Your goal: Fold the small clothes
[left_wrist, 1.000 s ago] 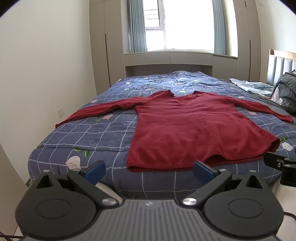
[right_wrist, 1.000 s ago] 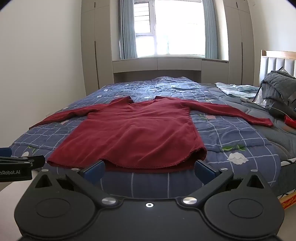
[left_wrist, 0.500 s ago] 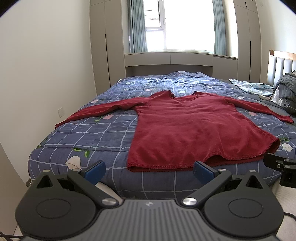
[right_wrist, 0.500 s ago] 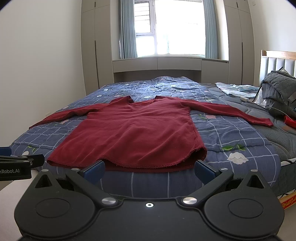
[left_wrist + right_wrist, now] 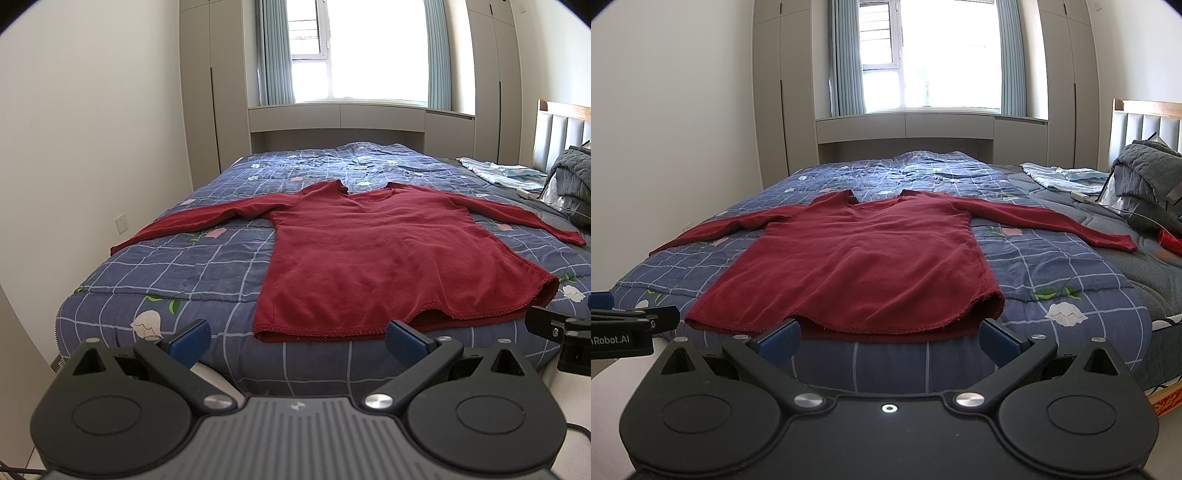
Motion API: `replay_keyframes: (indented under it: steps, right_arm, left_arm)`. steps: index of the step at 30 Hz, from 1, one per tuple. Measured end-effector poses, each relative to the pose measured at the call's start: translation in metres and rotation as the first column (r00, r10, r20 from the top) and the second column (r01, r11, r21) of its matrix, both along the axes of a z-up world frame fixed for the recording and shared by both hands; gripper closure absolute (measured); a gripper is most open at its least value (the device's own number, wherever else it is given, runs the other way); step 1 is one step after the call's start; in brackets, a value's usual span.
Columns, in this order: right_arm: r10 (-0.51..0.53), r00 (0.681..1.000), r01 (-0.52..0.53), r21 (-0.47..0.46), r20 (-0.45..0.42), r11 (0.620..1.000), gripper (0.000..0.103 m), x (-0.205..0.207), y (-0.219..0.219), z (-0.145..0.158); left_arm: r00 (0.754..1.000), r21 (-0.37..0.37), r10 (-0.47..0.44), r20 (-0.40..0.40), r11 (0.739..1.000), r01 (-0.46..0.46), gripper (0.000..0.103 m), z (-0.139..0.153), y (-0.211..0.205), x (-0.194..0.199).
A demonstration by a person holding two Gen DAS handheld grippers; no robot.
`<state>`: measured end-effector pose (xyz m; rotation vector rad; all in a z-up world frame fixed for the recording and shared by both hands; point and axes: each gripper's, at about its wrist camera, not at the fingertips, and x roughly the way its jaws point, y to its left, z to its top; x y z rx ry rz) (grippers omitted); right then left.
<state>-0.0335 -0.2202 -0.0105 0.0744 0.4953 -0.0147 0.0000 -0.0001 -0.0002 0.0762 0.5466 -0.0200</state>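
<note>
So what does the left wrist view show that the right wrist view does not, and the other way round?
Only the left wrist view: a wall socket beside the bed, and the right gripper entering at its right edge.

Only the right wrist view: a small red item on the grey blanket, and the left gripper at its left edge.

Both: the red top spread flat on the blue quilt, sleeves out, hem nearest; the window; each camera's own gripper open, holding nothing.

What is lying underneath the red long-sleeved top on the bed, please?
The red top lies flat on a blue checked quilt with flower prints, which shows all around it. Whatever part of the quilt sits beneath the top is covered, so nothing else can be confirmed there.
</note>
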Motion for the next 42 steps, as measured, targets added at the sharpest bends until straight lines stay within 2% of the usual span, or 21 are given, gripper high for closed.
replay_keyframes:
  steps: [42]
  right_arm:
    - [-0.005,1.0,0.005,0.0,-0.001,1.0,0.0,0.0001,-0.0006,0.0009]
  left_arm:
    - [1.0,-0.002,-0.005,-0.004,1.0,0.005,0.0,-0.0028,0.0029,0.0021]
